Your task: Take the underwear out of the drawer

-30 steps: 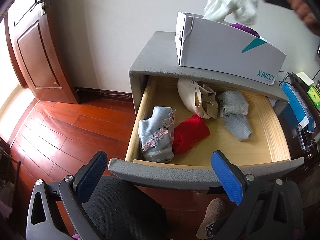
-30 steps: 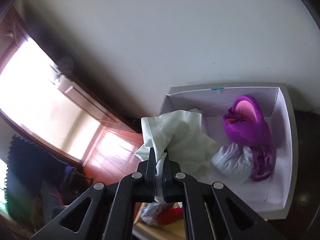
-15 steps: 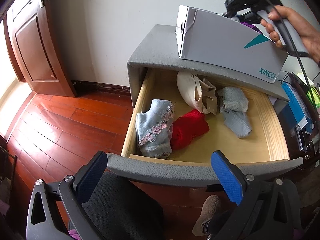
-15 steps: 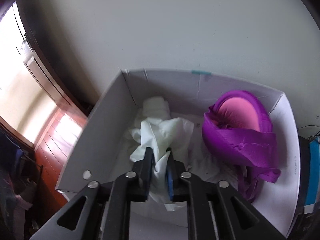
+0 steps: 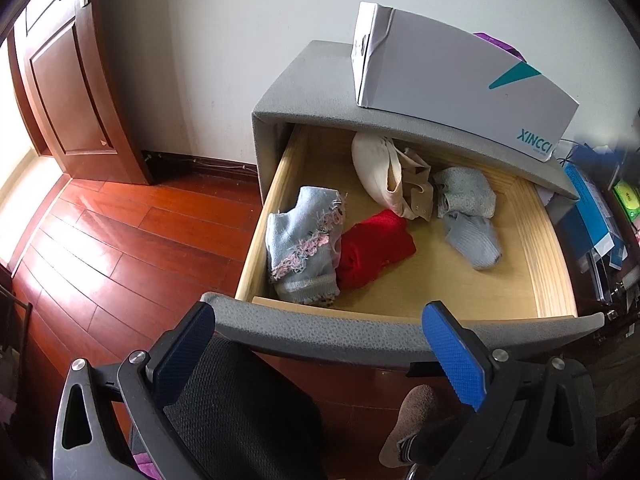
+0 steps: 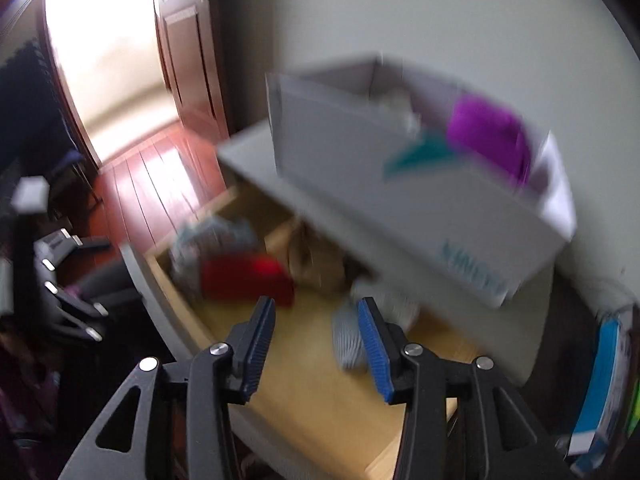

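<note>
The wooden drawer [image 5: 536,240] stands pulled out. In it lie light blue lace-trimmed underwear [image 5: 304,248], a red piece [image 5: 376,248], a cream bra [image 5: 380,172] and two grey pieces [image 5: 464,192]. My left gripper [image 5: 320,356] is open and empty, just in front of the drawer's grey front panel. In the blurred right wrist view, my right gripper [image 6: 316,344] hangs over the drawer's floor with its jaws opening and nothing between them, beside a grey piece [image 6: 348,340] and near the red piece [image 6: 248,280]. The white box [image 6: 400,184] holds a purple garment [image 6: 488,140] and a white one [image 6: 400,108].
The white box [image 5: 452,80] sits on the grey nightstand top [image 5: 312,80], overhanging the drawer's back. A black chair seat [image 5: 240,400] and a person's slippered foot [image 5: 408,412] are below the drawer front. Blue boxes [image 5: 592,208] crowd the right; a wooden door [image 5: 68,92] is at the left.
My right gripper let go of the white garment inside the box, opened, and swung down out of the box to over the drawer. The left gripper stayed put.
</note>
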`<state>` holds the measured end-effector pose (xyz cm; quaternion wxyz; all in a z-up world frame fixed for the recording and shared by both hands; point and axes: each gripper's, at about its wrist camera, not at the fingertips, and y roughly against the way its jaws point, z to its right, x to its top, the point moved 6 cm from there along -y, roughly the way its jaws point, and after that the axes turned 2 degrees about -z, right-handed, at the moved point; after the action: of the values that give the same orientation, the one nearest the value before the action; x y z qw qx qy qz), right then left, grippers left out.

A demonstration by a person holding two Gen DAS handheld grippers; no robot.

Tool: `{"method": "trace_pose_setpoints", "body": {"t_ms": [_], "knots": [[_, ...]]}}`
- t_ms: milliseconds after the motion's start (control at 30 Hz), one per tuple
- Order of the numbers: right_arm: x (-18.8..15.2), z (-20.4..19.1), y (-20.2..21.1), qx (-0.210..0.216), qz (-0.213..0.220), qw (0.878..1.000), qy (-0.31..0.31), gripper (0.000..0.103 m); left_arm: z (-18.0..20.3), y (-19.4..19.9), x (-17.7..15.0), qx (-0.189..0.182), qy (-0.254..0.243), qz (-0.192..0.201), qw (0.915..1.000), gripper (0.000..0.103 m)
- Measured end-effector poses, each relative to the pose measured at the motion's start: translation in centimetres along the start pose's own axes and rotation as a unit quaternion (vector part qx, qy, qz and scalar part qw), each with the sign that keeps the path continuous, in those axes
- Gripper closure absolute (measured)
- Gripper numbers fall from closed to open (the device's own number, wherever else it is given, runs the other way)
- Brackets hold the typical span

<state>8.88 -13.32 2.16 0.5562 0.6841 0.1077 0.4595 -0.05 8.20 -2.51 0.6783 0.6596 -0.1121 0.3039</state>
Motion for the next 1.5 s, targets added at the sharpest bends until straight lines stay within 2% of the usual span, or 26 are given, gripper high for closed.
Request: {"method": "trace_pose_setpoints", "body": {"t_ms": [200, 300, 433, 667, 733, 800, 867, 967, 1267, 1500], "knots": [[-3.3, 0.2, -8.1, -0.048, -0.105, 0.993, 0.030, 0.059, 0.9, 0.9, -0.2, -0.005, -0.019, 0.024, 0.9995, 0.000], [-3.9, 0.1, -10.7, -0.049, -0.146, 0.987, 0.044, 0.059, 1.0, 0.7, -0.2, -0.007, -0.020, 0.020, 0.9996, 0.000], [-4.9, 1.0, -13.5, -0.077, -0.185, 0.978, 0.061, 0.059, 0.5, 0.1, -0.2, -0.007, -0.010, 0.008, 0.9999, 0.000], [-5.1, 1.8, -16.9, -0.076, -0.228, 0.968, 0.064, 0.057, 0.3, -0.3, -0.2, -0.012, -0.002, -0.001, 0.9999, 0.000], [-4.9, 2.2, -17.2, -0.065, -0.227, 0.971, 0.049, 0.055, 0.3, -0.4, -0.3, -0.012, -0.004, -0.002, 0.9999, 0.000], [-4.8, 2.6, -17.2, -0.056, -0.221, 0.973, 0.036, 0.059, 0.4, -0.4, -0.3, -0.012, -0.007, -0.003, 0.9999, 0.000], [-5.0, 3.3, -17.1, -0.067, -0.221, 0.973, 0.027, 0.083, 0.4, -0.4, -0.3, -0.011, -0.009, -0.002, 0.9999, 0.000], [-5.1, 3.9, -16.5, -0.057, -0.214, 0.975, 0.004, 0.089, 0.5, -0.3, -0.4, -0.010, -0.011, -0.001, 0.9999, 0.000], [-5.0, 3.2, -10.7, -0.022, -0.149, 0.988, -0.045, 0.097, 0.8, -0.2, -0.5, -0.012, -0.013, 0.000, 0.9998, 0.000], [-1.4, 0.7, -3.1, -0.001, -0.064, 0.996, -0.068, 0.098, 0.8, 0.0, -0.5, -0.014, -0.012, 0.001, 0.9998, 0.000]]}}
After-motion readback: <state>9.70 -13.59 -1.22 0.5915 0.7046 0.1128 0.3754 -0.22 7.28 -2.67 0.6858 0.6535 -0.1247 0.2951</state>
